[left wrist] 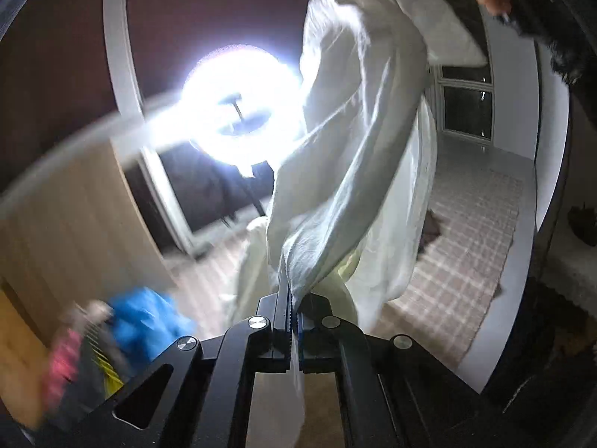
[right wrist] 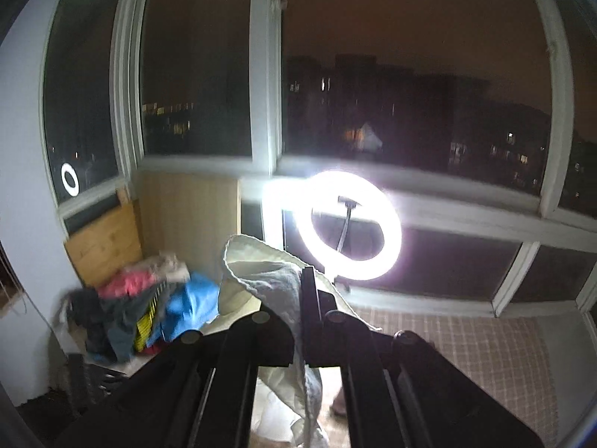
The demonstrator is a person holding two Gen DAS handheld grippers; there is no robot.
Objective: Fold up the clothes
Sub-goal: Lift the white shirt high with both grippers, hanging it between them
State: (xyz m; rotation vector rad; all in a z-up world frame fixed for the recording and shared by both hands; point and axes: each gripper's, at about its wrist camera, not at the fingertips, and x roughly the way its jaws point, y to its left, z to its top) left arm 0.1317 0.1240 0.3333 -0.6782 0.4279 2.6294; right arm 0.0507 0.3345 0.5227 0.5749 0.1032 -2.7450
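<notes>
Left gripper (left wrist: 294,321) and right gripper (right wrist: 298,317) jaws each clamp the white garment (left wrist: 354,130), which hangs lengthwise between them.

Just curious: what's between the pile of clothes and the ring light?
In the right wrist view, the white cloth, clamped in the right gripper, sits between the clothes pile and ring light.
</notes>
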